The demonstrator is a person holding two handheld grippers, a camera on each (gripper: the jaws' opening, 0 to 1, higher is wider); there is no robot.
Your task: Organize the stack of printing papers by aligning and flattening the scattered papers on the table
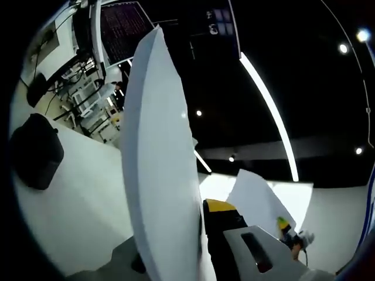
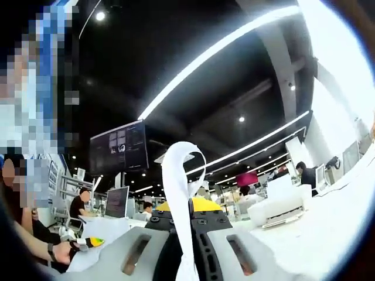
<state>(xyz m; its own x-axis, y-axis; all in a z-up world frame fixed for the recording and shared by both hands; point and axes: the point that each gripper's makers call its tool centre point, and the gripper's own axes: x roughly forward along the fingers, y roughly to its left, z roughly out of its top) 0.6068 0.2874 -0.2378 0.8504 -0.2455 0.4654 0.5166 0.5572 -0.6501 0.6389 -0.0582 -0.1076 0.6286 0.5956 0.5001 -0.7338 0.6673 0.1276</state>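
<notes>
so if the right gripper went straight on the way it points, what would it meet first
Nothing close: the right gripper is shut on a sheet of paper and aims up and out across the room; depth is unclear.

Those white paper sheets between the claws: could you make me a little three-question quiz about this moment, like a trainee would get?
1. True or false: the left gripper is clamped on a white paper sheet.
2. What does the right gripper pinch? A) a cable B) a curled paper strip C) a cup
3. Fill in: in the left gripper view, the black bag rests on the white ____.

Key: 1 true; 2 B; 3 table.
</notes>
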